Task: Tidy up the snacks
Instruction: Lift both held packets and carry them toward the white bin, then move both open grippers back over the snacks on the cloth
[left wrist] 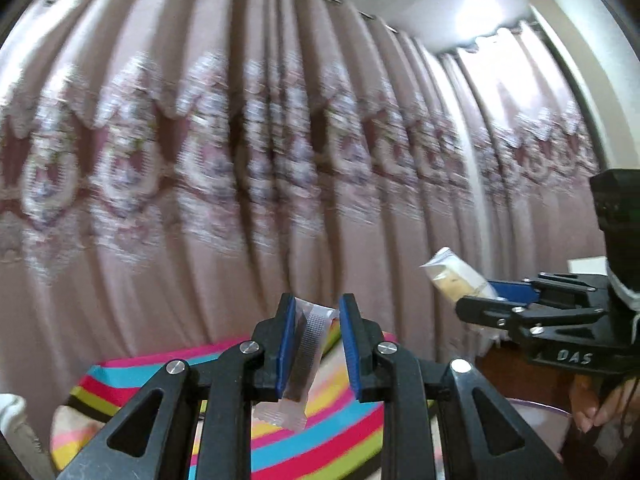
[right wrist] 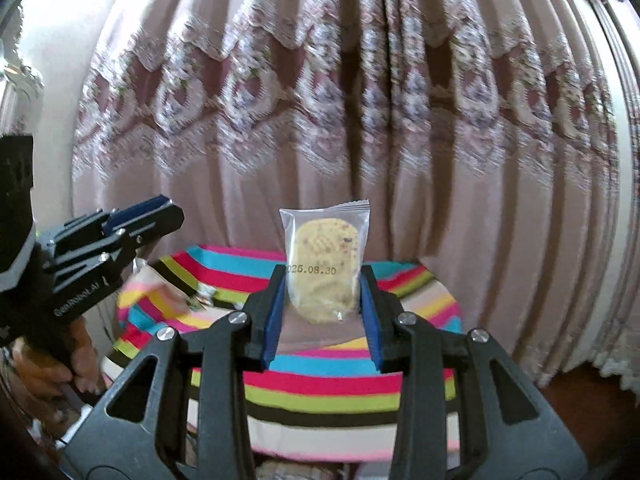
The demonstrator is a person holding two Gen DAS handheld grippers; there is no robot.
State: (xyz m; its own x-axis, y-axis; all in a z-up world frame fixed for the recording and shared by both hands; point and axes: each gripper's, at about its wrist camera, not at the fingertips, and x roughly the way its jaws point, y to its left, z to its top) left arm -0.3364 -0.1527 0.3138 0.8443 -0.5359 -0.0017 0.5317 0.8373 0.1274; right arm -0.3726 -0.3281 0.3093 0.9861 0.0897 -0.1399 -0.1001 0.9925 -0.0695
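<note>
My left gripper (left wrist: 318, 316) has a dark snack bar in a clear wrapper (left wrist: 306, 360) between its blue pads; the packet rests against the left pad with a gap to the right pad. It hangs above a striped cloth (left wrist: 340, 432). My right gripper (right wrist: 324, 280) is shut on a clear packet with a pale round cookie (right wrist: 325, 264), held upright; the date 025.08.30 shows on it. The right gripper (left wrist: 480, 300) with its cookie packet (left wrist: 456, 276) also shows at the right of the left wrist view. The left gripper (right wrist: 160, 210) shows at the left of the right wrist view.
A pink patterned curtain (right wrist: 340, 120) fills the background in both views. The striped cloth (right wrist: 320, 392) covers a surface below both grippers. A white rim (left wrist: 536, 404) of a container shows at the lower right of the left wrist view. Dark wood floor (right wrist: 580, 408) lies at the right.
</note>
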